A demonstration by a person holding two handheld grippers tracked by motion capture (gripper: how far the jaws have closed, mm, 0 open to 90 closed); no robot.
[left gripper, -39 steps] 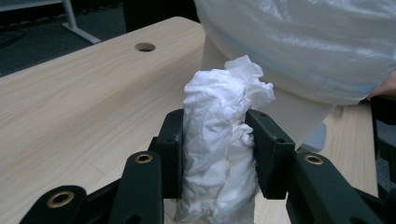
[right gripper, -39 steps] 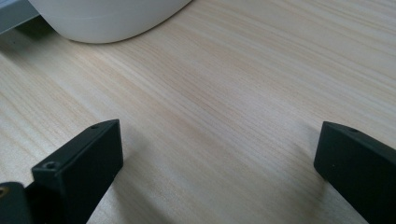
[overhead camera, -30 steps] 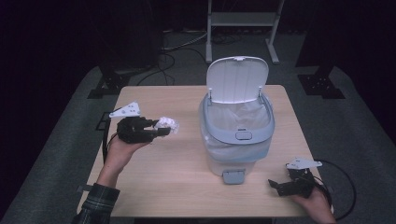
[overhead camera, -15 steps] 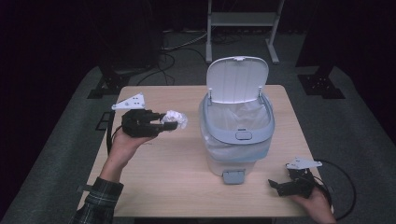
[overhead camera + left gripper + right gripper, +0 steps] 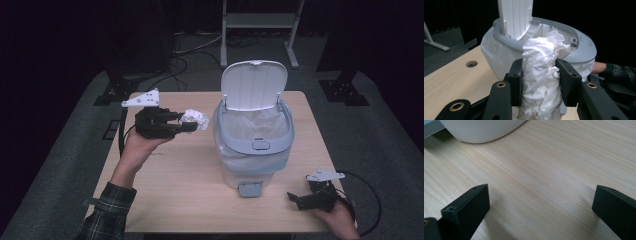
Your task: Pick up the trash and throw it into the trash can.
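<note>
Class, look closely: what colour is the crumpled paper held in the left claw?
White. The crumpled paper shows best in the left gripper view, pinched in the left claw.

I see my left gripper clamping a crumpled white tissue beside the open bin; my right gripper rests on the table.

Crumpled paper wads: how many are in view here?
1. The crumpled paper wad is clamped in the left hand-held gripper, held above the table left of the open bin. Others may lie hidden inside the bin's liner.
</note>
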